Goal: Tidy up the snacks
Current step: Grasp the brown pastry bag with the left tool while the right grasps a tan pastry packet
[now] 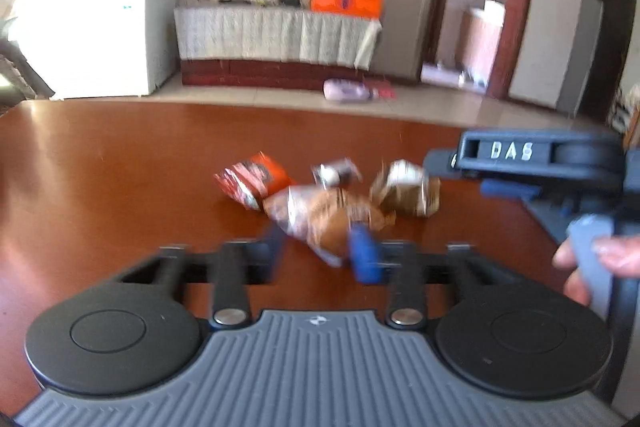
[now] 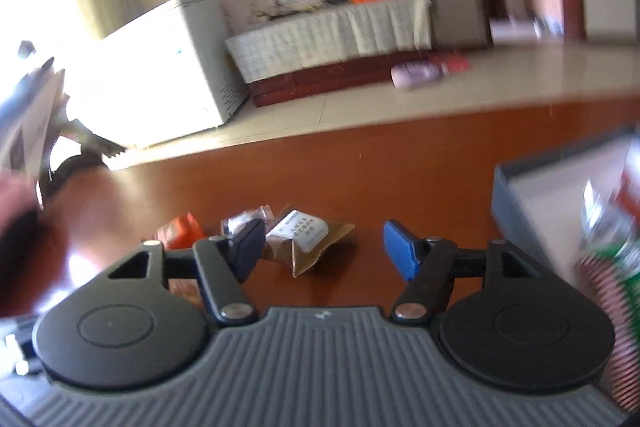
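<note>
The left gripper has its blue-padded fingers pressed against either side of a crinkled brown-and-silver foil snack packet on the glossy reddish-brown wooden table, and appears clamped on it, though blur softens the contact; the right gripper hangs with its jaws spread wide and nothing between them, just short of a brown pouch with a white printed label; the other snacks lie close together mid-table, an orange-and-red wrapper, a small dark-and-silver sweet and the labelled pouch; a grey-walled box at the table's right edge, with red, white and green packaging blurred in front of it, is probably where they belong; to do this step well, I judge the left should lift straight up so the packet clears its neighbours, hold the squeeze gentle enough not to crush the contents, and carry it over the box wall before letting go; the box is cut off by the frame, so its contents cannot be read; motion blur hides all print on the wrappers; the person's right hand shows only as fingertips on the handle.
</note>
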